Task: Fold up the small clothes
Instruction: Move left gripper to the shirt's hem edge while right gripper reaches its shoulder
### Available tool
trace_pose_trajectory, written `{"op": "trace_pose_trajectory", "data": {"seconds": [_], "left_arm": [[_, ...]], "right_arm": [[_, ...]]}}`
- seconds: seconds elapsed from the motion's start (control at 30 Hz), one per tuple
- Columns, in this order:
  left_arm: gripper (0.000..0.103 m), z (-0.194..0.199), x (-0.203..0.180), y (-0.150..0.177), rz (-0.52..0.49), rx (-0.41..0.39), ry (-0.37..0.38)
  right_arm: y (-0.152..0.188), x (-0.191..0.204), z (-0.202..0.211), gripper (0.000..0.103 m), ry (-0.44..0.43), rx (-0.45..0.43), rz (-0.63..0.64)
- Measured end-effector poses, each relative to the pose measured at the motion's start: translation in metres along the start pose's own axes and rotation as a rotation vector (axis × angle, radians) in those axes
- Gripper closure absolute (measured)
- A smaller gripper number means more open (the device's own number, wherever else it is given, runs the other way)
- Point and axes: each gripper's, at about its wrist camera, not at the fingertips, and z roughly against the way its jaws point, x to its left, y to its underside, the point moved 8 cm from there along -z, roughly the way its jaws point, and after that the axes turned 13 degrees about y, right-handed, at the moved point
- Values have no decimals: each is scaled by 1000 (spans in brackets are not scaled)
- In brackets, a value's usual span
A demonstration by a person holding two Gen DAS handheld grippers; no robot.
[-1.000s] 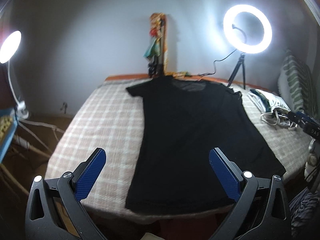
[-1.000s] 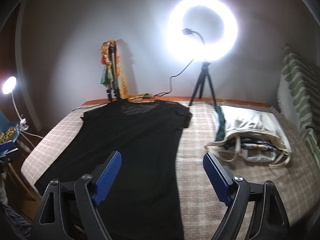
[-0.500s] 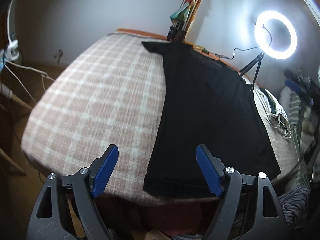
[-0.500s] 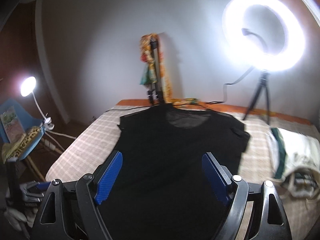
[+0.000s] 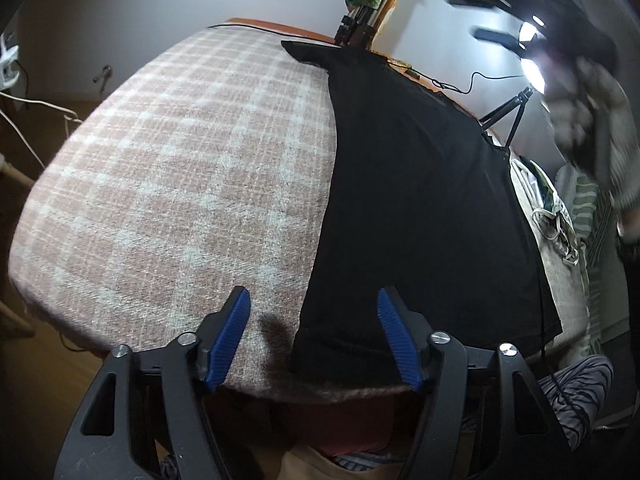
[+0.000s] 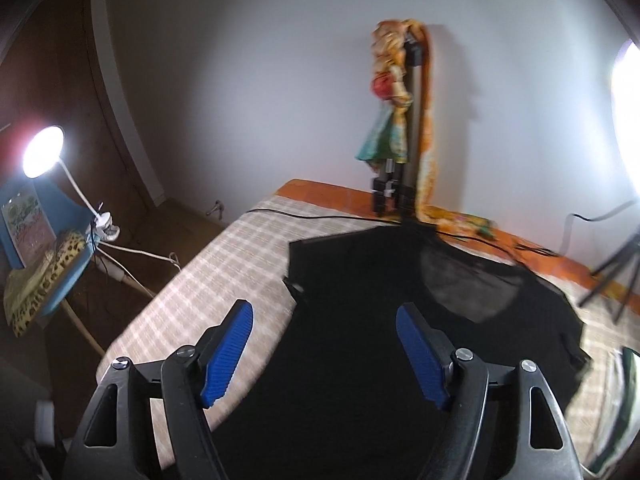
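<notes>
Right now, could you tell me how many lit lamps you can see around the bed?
2: a ring light on its tripod at the right, and a gooseneck lamp at the left.

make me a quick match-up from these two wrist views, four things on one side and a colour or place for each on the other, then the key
Things:
1. t-shirt
2. blanket
3. desk lamp
4. tripod

Descriptions:
A. pink and white check, covering the bed
B. lit, on the far left beside the bed
C. black, spread flat
D. upright against the wall, with colourful cloth draped on it

Pairs: 1-C, 2-A, 3-B, 4-D
</notes>
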Motion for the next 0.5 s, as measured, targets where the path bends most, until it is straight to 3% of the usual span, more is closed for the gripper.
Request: {"op": "trace_pose_trajectory", "data": {"seconds": [0.1,0.23,0.5], "left_arm": [[48,-3,3,-1,3,6,0],[58,-6,9,0,57,10,54],[59,-8,9,-2,51,22,50]], "right_arm": [[-17,19,-34,27,-16,30,9],[-29,45,-87,28,-52,111,13],[-33,89,-183,37,-40,212,55]]}}
